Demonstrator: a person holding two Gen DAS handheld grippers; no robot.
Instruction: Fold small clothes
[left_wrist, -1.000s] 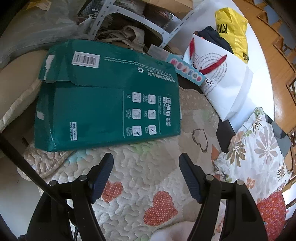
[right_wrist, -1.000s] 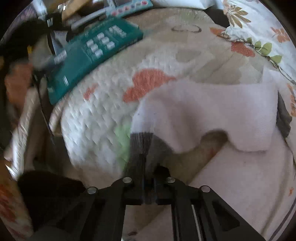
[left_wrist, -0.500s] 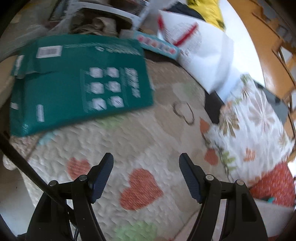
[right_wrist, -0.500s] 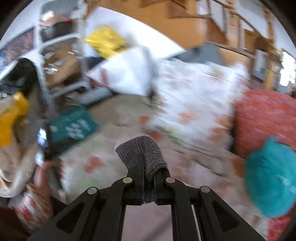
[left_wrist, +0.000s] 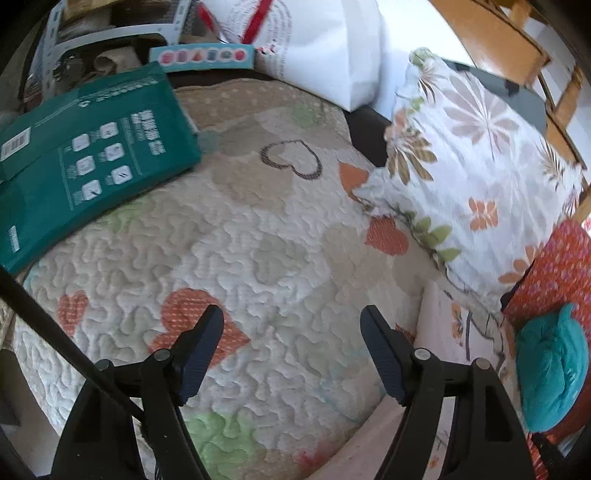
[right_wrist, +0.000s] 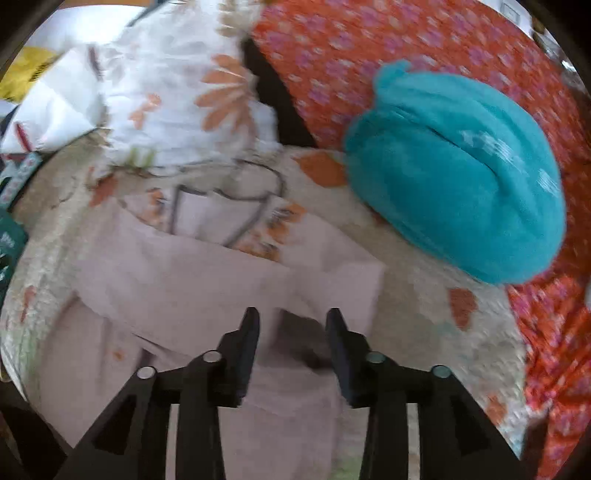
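Observation:
A pale pink garment (right_wrist: 207, 280) with orange flower prints lies on the quilt, and a pink sock with a grey end (right_wrist: 295, 373) lies on it. My right gripper (right_wrist: 291, 325) is open just above that sock, with a finger on each side of the grey end. My left gripper (left_wrist: 291, 328) is open and empty above the heart-patterned quilt (left_wrist: 258, 229). The edge of the pink garment (left_wrist: 447, 314) shows to its right. A rolled teal cloth (right_wrist: 458, 173) lies beyond the right gripper, also in the left wrist view (left_wrist: 550, 365).
A green flat package (left_wrist: 88, 147) lies at the quilt's far left. A floral pillow (left_wrist: 469, 166) and a red patterned cushion (right_wrist: 406, 48) border the right side. A white paper bag (left_wrist: 317, 40) and a small box (left_wrist: 203, 57) stand at the back.
My right gripper was shut on the grey end of the sock, carried it up and over, and now stands open above it. My left gripper swung right across the quilt, staying open.

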